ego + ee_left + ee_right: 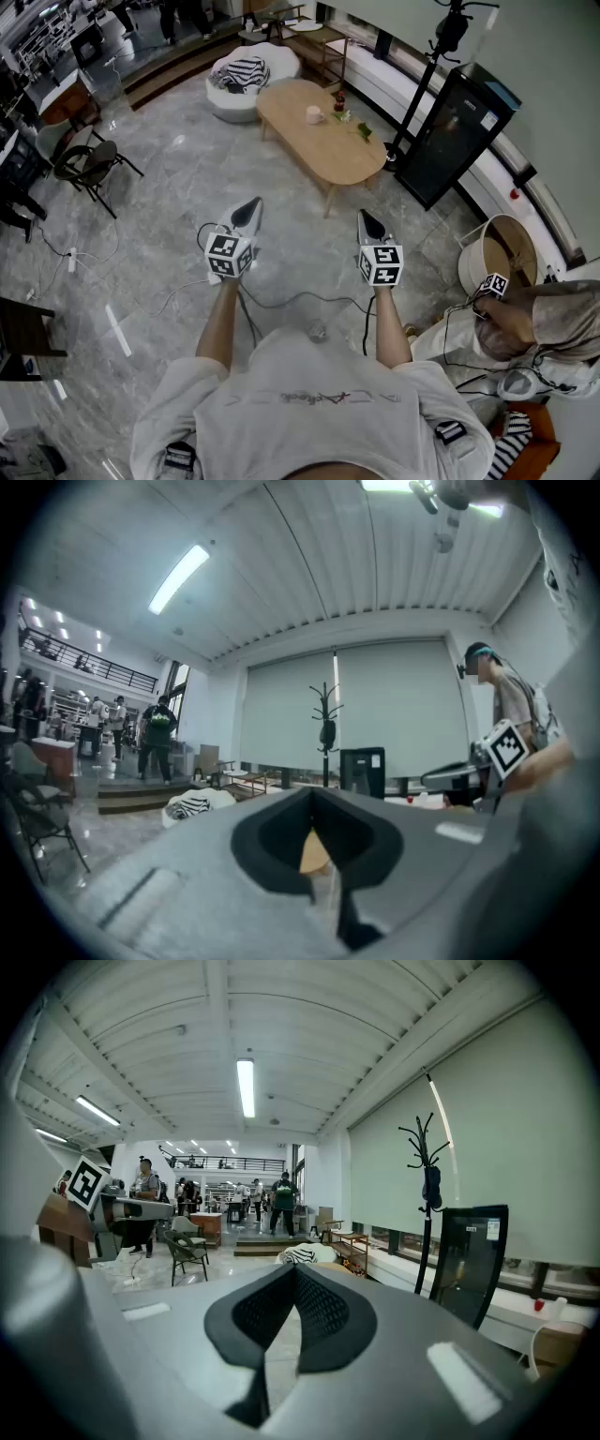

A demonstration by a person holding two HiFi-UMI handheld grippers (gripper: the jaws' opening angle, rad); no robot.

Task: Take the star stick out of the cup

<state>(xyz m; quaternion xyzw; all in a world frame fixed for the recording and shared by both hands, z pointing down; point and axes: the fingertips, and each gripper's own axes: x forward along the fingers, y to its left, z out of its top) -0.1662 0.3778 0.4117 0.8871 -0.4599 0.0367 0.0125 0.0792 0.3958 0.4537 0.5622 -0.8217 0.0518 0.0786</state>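
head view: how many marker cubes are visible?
3. First cube on the left gripper; second cube on the right gripper; third cube far right, beside the round tub. Others may be hidden.

Left gripper [253, 204], right gripper [365, 217]: shut, empty.

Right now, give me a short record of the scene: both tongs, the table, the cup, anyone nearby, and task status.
left tongs: shut, empty, above the bare floor
right tongs: shut, empty, beside the left ones
table: oval, wooden, ahead of both tongs and well apart from them
cup: white, upright on the table; contents too small to tell
bystander: low at the person's right, beside a round tub
task status: not started, nothing gripped
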